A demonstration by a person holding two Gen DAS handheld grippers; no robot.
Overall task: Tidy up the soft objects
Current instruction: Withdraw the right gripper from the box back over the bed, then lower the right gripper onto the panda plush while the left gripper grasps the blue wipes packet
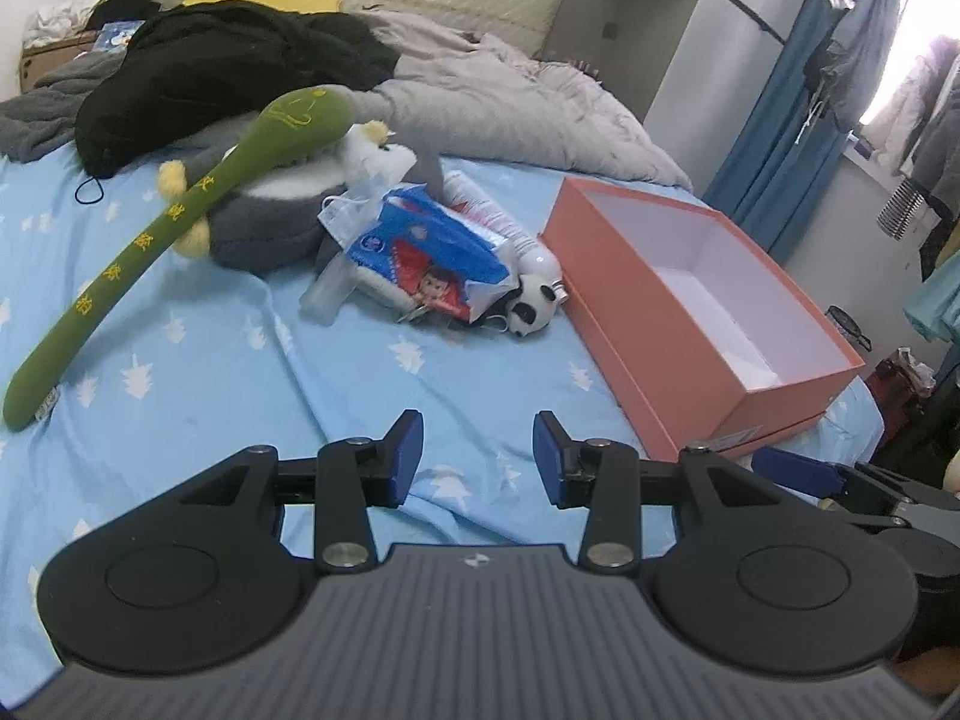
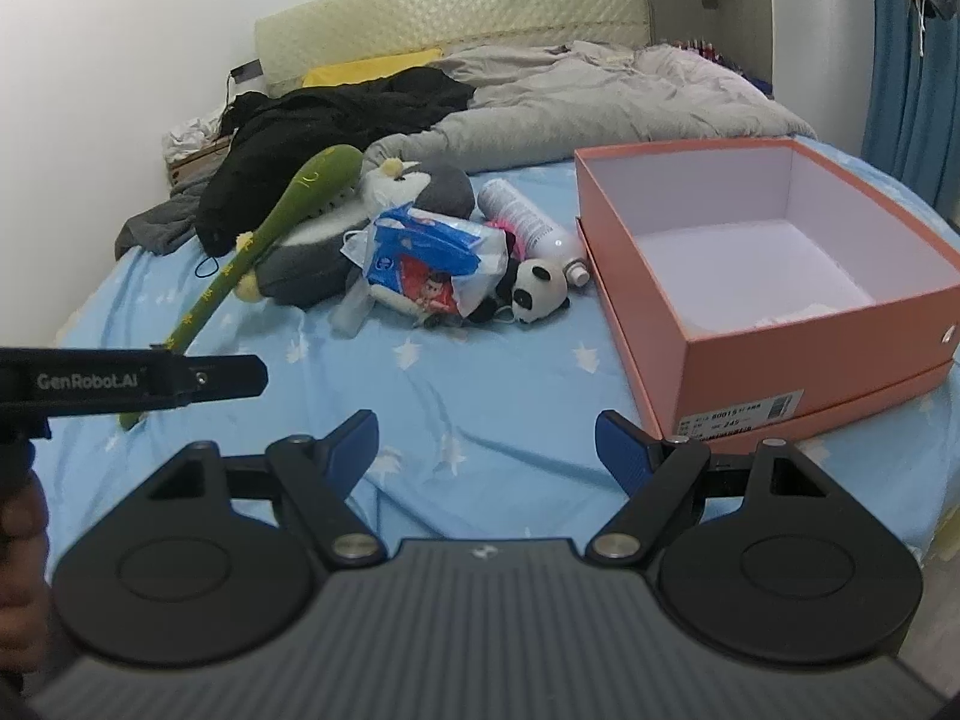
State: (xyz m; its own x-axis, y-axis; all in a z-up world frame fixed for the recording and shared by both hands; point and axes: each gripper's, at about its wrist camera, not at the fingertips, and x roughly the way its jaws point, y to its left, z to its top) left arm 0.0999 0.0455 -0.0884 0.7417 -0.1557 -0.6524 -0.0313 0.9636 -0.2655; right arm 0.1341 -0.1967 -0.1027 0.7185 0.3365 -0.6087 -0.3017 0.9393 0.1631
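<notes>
A pile lies mid-bed: a long green plush spoon (image 1: pixel 180 216) (image 2: pixel 282 222), a grey plush toy (image 1: pixel 270 210) (image 2: pixel 324 252), a blue-and-red tissue pack (image 1: pixel 420 252) (image 2: pixel 426 258), a small panda plush (image 1: pixel 531 303) (image 2: pixel 540 291) and a white bottle (image 2: pixel 534 222). An open orange box (image 1: pixel 654 324) (image 2: pixel 780 324) stands to the right, nearly empty. My left gripper (image 1: pixel 477 450) is open and empty above the sheet, short of the pile. My right gripper (image 2: pixel 486 447) is open and empty, left of the box's front corner.
The bed has a blue sheet (image 1: pixel 240 372) with white tree prints. A black garment (image 1: pixel 228 72) and a grey duvet (image 1: pixel 510 102) lie at the back by the headboard. Blue curtains (image 1: pixel 774 108) and hanging clothes are to the right.
</notes>
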